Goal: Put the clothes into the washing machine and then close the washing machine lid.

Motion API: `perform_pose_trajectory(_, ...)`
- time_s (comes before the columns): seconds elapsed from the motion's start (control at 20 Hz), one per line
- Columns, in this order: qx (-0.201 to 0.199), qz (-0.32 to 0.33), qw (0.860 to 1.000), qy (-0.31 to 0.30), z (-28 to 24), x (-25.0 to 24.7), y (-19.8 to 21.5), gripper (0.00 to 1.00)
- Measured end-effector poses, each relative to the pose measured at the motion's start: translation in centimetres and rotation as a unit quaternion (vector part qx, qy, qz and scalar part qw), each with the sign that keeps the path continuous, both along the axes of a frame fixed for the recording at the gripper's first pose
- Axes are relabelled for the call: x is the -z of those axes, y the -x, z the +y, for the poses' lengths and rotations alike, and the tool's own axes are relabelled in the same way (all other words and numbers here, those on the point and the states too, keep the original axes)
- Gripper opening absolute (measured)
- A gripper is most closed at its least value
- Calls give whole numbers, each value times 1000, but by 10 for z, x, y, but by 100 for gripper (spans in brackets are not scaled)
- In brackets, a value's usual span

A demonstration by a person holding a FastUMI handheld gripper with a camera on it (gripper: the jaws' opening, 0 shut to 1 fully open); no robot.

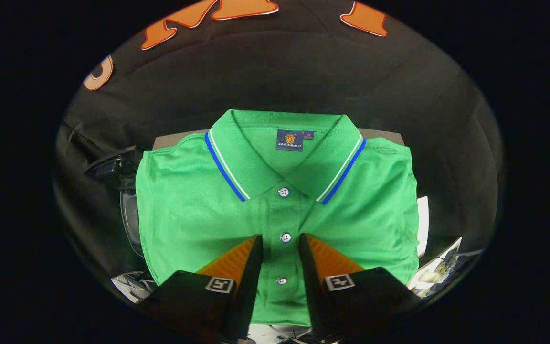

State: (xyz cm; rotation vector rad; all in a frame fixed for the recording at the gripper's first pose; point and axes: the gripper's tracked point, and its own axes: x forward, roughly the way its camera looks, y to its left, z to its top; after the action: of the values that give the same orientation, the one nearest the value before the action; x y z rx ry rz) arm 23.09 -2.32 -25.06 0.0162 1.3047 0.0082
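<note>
A folded green polo shirt point(198, 205) with a blue-and-white trimmed collar lies facing me, collar away from the fingers. My gripper point(280, 236) is narrowed onto the button placket. Both fingers press a strip of the cloth with the middle button between them, and small creases run out from the fingertips point(257, 241). A grey flat surface point(165, 140) peeks out behind the shirt's shoulders. To the left of the shirt, partly hidden by it, is a dark rounded part with a clear pane point(128, 210); I cannot tell whether it is the washing machine's lid.
White objects point(439, 265) lie past the shirt's right edge, and a white-grey item point(132, 283) lies below its left corner. The black cloth wall point(303, 71) stands close behind.
</note>
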Motion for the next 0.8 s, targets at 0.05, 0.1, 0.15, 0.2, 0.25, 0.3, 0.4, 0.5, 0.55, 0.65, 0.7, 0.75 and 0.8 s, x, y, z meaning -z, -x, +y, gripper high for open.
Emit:
perform_pose_trajectory(0.05, -6, 3, 1000, 3, 1, 0, 1, 50)
perform_pose_trajectory(0.1, -12, 5, 1000, -1, 3, 1, 2, 48)
perform_pose_trajectory(0.15, -4, 3, 1000, -1, 4, -3, -6, 32)
perform_pose_trajectory(0.2, -3, 2, 1000, 0, 5, 0, -7, 17)
perform_pose_trajectory(0.25, -8, -2, 1000, 0, 4, 0, -5, 16)
perform_pose_trajectory(0.3, -2, 2, 1000, -4, 2, -1, -3, 16)
perform_pose_trajectory(0.4, 4, -5, 1000, -11, 3, -2, -3, 16)
perform_pose_trajectory(0.5, 5, -17, 1000, -18, 3, -2, -4, 16)
perform_pose_trajectory(0.55, 8, -25, 999, -22, 3, -3, -4, 16)
perform_pose_trajectory(0.65, 11, -56, 998, -24, 0, -6, -5, 16)
perform_pose_trajectory(0.7, 16, -63, 997, -32, 1, -3, -4, 9)
perform_pose_trajectory(0.75, 20, -70, 997, -39, 0, -5, -2, 8)
perform_pose_trajectory(0.8, 27, -79, 995, -45, 0, -4, -4, 9)
